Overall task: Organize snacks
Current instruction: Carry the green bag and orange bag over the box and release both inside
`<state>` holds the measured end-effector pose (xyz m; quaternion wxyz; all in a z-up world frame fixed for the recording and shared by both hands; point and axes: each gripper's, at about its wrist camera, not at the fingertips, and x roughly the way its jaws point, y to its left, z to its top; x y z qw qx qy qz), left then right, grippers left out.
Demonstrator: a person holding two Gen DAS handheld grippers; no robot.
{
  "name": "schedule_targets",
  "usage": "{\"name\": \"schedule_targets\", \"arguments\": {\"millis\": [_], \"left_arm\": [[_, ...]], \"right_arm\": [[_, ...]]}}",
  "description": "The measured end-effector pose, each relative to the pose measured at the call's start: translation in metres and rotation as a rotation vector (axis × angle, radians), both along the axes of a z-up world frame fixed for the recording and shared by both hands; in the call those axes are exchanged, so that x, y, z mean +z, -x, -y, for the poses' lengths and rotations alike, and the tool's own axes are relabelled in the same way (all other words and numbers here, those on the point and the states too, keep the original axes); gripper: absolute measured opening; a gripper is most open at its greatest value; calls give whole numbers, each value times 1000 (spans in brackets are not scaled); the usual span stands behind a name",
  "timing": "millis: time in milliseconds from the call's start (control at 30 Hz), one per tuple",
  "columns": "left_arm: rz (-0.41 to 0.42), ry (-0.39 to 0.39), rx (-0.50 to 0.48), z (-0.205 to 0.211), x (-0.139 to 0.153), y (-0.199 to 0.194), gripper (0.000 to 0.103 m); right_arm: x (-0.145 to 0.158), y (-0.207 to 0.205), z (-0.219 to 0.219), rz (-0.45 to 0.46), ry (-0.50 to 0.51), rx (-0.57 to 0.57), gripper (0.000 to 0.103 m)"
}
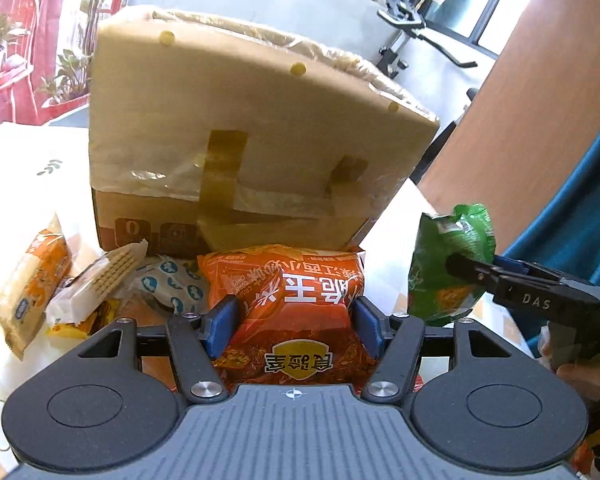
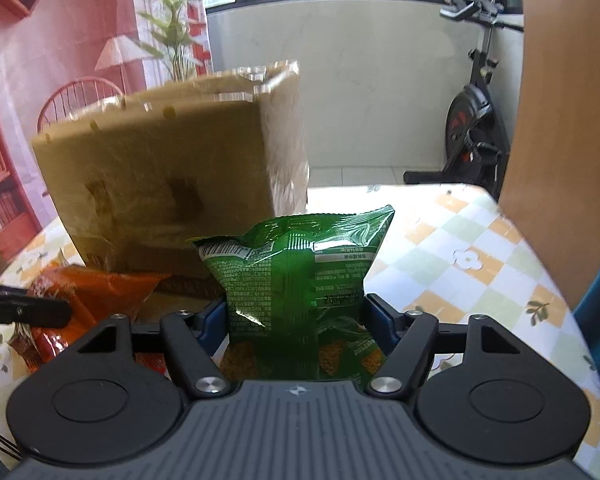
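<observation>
My left gripper [image 1: 294, 326] is shut on an orange snack bag [image 1: 296, 304], its blue pads pressing the bag's two sides. The bag hangs in front of a tall cardboard box [image 1: 244, 132] patched with tape. My right gripper [image 2: 298, 322] is shut on a green snack bag [image 2: 300, 276], held upright above the table. In the left wrist view the green bag [image 1: 448, 264] shows at the right, pinched by the right gripper's black fingers [image 1: 476, 272]. In the right wrist view the orange bag [image 2: 92, 292] appears low at the left, beside the box [image 2: 160, 184].
Several small wrapped snacks lie on the table left of the box: an orange-and-white packet [image 1: 32, 288], a wafer pack [image 1: 100, 284] and a white pack with blue dots [image 1: 172, 284]. The checked tablecloth [image 2: 480, 272] spreads to the right. An exercise bike [image 2: 476, 120] stands beyond the table.
</observation>
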<state>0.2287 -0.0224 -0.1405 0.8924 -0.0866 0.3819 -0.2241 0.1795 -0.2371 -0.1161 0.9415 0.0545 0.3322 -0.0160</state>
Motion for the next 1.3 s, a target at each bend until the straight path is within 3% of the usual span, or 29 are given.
{"name": "schedule_targets", "arguments": {"millis": [467, 867, 1300], "left_arm": [[-18, 23, 66, -32, 2, 18, 65], [174, 52, 114, -62, 62, 35, 65], [394, 41, 112, -55, 135, -12, 66]], "right_arm": [[44, 10, -19, 115, 45, 44, 72], [76, 14, -23, 203, 33, 67, 71], [132, -13, -33, 370, 82, 128, 71]]}}
